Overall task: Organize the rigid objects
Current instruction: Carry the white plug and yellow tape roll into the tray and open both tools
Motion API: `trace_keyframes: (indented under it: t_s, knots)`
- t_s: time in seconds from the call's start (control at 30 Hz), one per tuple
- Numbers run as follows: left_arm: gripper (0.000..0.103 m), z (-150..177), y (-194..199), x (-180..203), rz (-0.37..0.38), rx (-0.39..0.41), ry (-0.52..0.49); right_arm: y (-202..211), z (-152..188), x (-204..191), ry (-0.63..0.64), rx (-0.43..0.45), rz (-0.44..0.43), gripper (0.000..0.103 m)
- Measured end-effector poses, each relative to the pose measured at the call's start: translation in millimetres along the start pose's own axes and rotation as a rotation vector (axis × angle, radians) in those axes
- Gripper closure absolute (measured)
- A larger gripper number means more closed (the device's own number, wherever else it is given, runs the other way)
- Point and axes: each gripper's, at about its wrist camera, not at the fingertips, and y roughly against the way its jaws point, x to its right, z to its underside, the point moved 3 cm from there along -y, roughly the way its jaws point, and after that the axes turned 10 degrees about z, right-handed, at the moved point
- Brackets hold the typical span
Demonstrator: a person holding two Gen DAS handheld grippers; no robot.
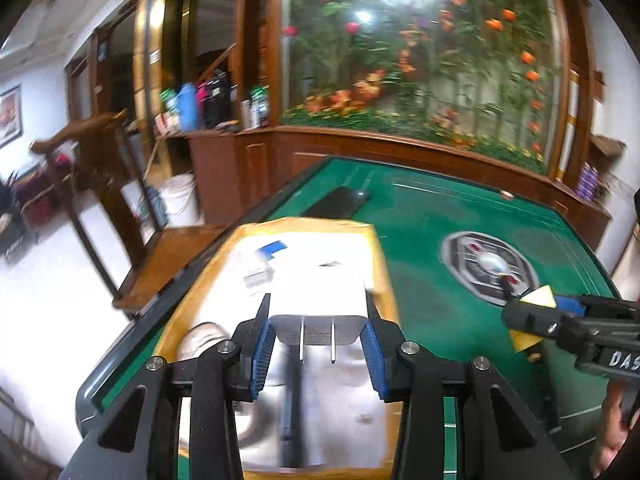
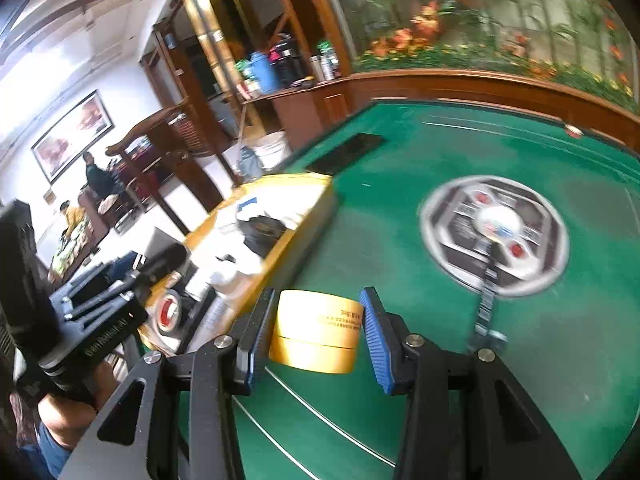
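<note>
In the left wrist view my left gripper [image 1: 318, 336] is shut on a flat shiny metal piece [image 1: 318, 330] with two slots, held over the yellow cardboard box [image 1: 380, 264]. The box holds white items and a small grey packet [image 1: 258, 278]. In the right wrist view my right gripper [image 2: 316, 330] is shut on a yellow tape roll [image 2: 316, 330] just above the green table [image 2: 400, 240], to the right of the box [image 2: 316, 208]. The right gripper also shows in the left wrist view [image 1: 532, 312] holding the yellow roll [image 1: 540, 296].
A round silver and black panel [image 2: 494, 230] sits in the table's middle. A black flat object [image 2: 346, 152] lies beyond the box. A red and white tape roll [image 2: 170, 308] lies in the box's near end. Wooden cabinets, chairs and a white bucket [image 1: 180, 200] stand left.
</note>
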Motion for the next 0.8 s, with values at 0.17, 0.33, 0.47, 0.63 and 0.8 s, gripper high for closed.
trace_keyframes:
  t_s: [0.17, 0.33, 0.47, 0.63, 0.8]
  knots:
    - [0.061, 11, -3, -35, -0.024, -0.021, 0.075, -23, -23, -39, 0.047, -0.022, -0.039, 0.061]
    - [0.061, 19, -9, -40, 0.000, -0.046, 0.083, -61, -53, -65, 0.063, -0.066, -0.048, 0.061]
    - [0.061, 24, -14, -37, 0.016, -0.066, 0.077, -102, -72, -82, 0.078, -0.121, -0.041, 0.061]
    - [0.061, 30, -20, -33, 0.045, -0.090, 0.068, -141, -86, -92, 0.078, -0.161, -0.011, 0.061]
    - [0.061, 33, -22, -26, 0.067, -0.103, 0.060, -168, -94, -94, 0.064, -0.183, 0.012, 0.062]
